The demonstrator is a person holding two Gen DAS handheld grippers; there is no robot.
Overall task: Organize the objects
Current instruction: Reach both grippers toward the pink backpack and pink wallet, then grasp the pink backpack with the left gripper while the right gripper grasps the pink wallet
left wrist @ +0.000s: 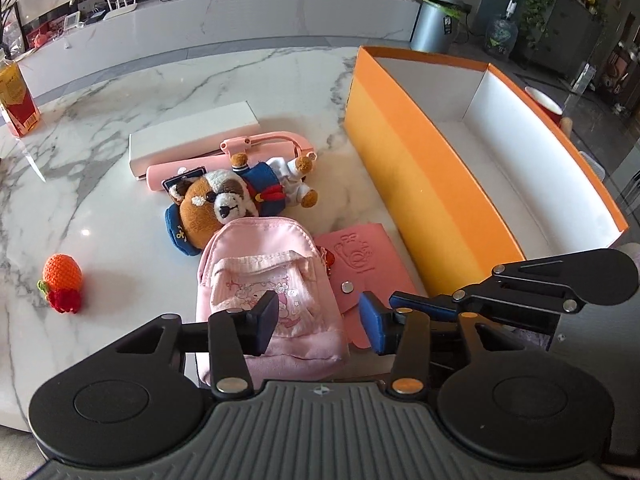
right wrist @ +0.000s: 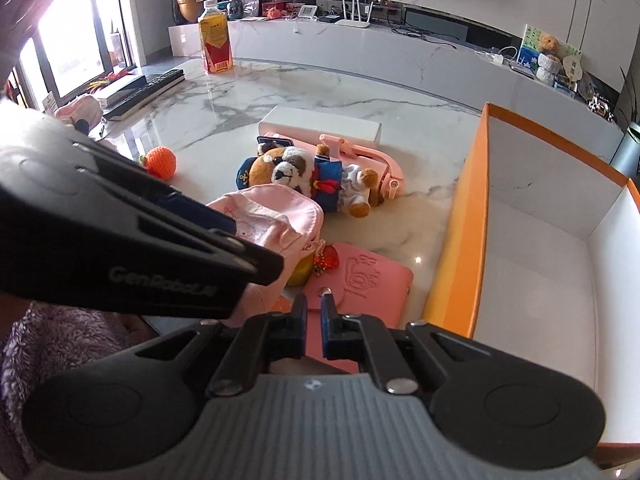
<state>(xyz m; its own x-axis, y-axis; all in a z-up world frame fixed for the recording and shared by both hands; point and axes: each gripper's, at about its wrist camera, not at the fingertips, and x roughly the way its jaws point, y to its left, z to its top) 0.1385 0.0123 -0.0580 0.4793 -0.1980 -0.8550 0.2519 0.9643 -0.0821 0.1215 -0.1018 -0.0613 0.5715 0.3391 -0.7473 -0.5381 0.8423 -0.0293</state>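
A small pink backpack (left wrist: 272,292) lies on the marble table, and my left gripper (left wrist: 318,322) is open over its near right corner. A pink wallet (left wrist: 360,276) lies to its right. My right gripper (right wrist: 314,320) is shut on the wallet (right wrist: 360,280) at its near edge. A plush dog (left wrist: 236,200) in a blue sailor suit lies beyond the backpack, on a pink stick-like gadget (left wrist: 256,156) and beside a white flat box (left wrist: 192,136). An orange box (left wrist: 420,168) with a white inside stands open at the right. It also shows in the right wrist view (right wrist: 456,248).
A crocheted orange fruit (left wrist: 62,280) lies at the left. A bottle of orange drink (left wrist: 18,100) stands at the far left edge. In the right wrist view a remote (right wrist: 144,92) and a pink pouch (right wrist: 78,106) lie at the far left. My left gripper body (right wrist: 120,232) crosses that view.
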